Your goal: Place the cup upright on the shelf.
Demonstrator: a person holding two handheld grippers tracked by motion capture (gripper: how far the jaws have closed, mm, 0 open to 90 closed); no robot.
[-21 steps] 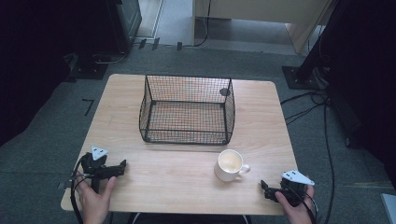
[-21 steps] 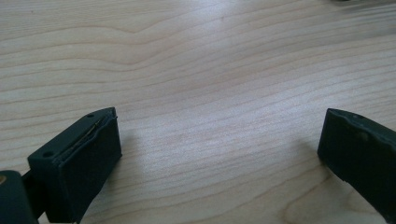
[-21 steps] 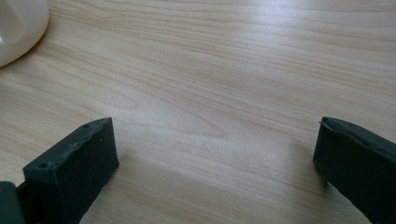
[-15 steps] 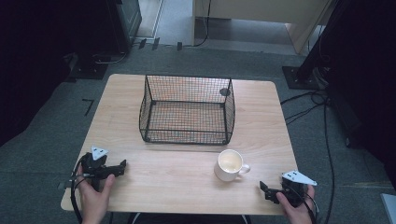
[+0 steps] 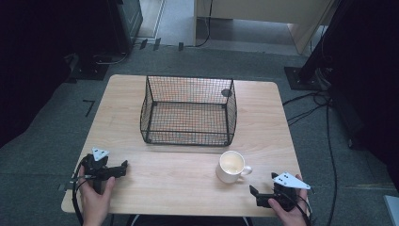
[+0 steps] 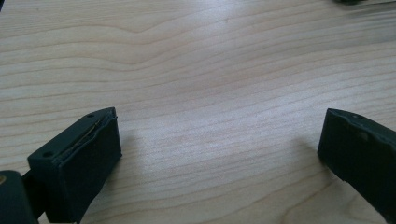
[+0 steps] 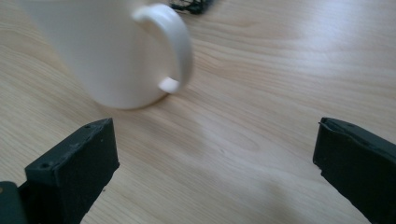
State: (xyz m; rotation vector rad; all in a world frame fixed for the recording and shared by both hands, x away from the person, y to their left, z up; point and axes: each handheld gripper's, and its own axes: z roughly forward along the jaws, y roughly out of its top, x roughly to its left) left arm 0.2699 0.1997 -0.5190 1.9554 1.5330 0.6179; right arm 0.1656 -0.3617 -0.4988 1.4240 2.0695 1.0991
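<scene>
Right gripper view looks past wide-spread jaws at the white mug (image 7: 112, 51), its handle turned toward them, likely for a grab. From above, the right gripper (image 5: 263, 195) sits near the mug, the left gripper (image 5: 123, 168) idles released, far left, near the wire basket (image 5: 188, 110).
</scene>
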